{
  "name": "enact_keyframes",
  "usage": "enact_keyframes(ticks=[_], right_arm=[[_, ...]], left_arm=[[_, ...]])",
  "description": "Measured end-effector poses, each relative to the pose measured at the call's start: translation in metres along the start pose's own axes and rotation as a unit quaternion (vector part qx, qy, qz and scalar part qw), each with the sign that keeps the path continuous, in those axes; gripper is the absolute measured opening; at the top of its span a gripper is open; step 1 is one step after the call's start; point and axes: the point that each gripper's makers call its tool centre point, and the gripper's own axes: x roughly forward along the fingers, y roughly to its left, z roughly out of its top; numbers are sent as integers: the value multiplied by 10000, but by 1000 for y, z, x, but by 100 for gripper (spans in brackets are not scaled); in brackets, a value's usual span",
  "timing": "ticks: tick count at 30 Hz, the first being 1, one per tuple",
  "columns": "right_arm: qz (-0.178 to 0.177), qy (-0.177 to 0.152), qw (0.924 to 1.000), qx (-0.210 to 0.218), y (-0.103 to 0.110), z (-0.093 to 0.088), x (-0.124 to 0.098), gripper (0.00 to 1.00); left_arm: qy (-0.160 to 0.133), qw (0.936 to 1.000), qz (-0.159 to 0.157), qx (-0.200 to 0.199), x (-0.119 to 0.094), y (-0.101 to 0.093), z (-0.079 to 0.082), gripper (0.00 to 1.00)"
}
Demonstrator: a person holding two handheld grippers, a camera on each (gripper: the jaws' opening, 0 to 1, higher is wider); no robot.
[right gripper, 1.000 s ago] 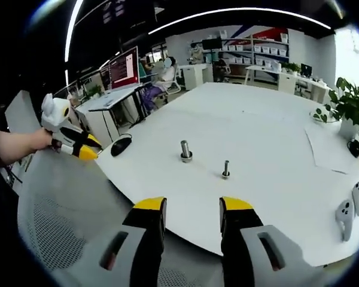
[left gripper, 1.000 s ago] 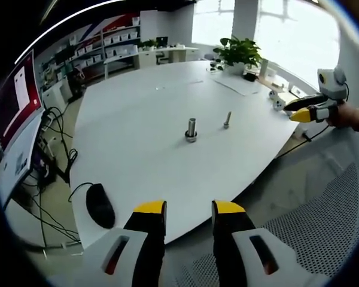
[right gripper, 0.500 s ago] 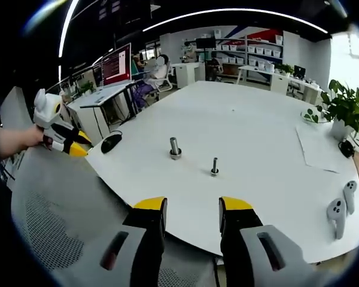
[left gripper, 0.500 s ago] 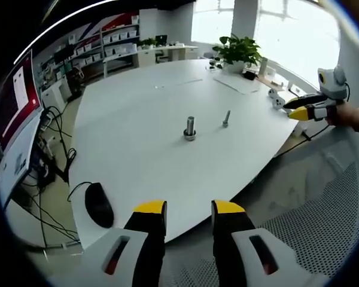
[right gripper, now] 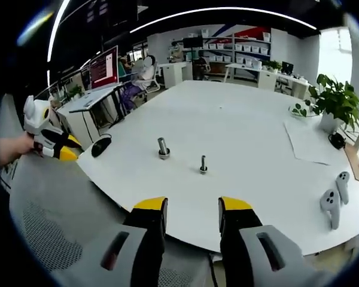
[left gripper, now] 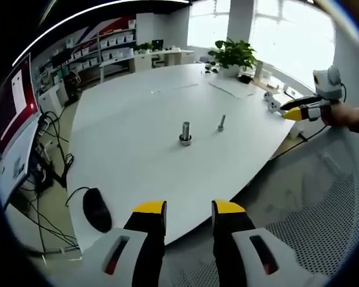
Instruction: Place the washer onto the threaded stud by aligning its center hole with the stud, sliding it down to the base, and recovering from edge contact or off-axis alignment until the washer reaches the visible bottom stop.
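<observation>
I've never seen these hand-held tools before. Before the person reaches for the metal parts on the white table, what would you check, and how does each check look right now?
1. Left tool open, nothing held: ok.
2. Right tool open, nothing held: ok.
3. Slim grey threaded stud standing upright on the white table: ok.
4. Thicker metal post with a ring at its base apart from the stud: ok.
5. Whether that ring is the washer: cannot tell.
6. Tools close enough to reach the parts: not ok, both are back off the table edge.

Bright office, white table (left gripper: pixel 143 149), shelving (right gripper: pixel 239 48)
</observation>
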Motion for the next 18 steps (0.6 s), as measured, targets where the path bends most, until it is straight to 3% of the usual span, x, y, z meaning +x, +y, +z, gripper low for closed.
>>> enact_keyframes(ticks=[4,10,18], right_arm=[[-165,-83,9986,490,-5,3,-5,35],[-211,16,9997,108,-1,-3,-1,35],[-257,-24,9997,-2,-4,-3,-3,34]], left_arm=[[-110,9999,50,-80,-2,4,4,28],[-187,9997,110,-151,-3,5,4,28],[-282,9995,-58,-106,-3,-2,8,28]])
